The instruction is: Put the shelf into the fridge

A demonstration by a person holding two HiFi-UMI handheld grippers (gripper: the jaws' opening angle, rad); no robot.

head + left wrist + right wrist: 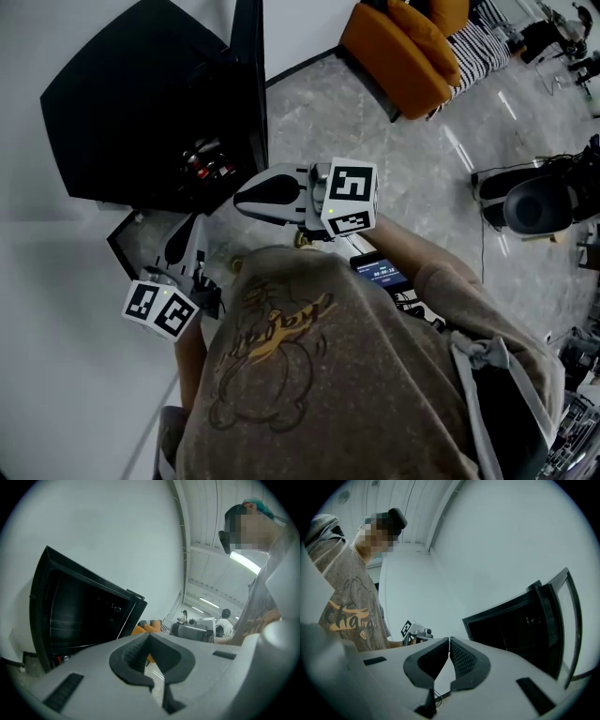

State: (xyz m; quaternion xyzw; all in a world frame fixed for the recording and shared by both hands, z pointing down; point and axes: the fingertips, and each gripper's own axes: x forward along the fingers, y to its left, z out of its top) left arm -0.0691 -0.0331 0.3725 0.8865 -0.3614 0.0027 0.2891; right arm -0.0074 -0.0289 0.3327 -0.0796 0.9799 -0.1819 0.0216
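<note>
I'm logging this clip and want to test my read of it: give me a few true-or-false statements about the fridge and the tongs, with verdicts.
1. The left tongs are shut and empty. True.
2. The right tongs hold the shelf. False: they are shut with nothing between them.
3. The door of the fridge is closed. False: it stands open.
4. An orange sofa stands apart from the fridge. True.

An orange sofa [403, 56] stands on the marbled floor [375, 141].
</note>
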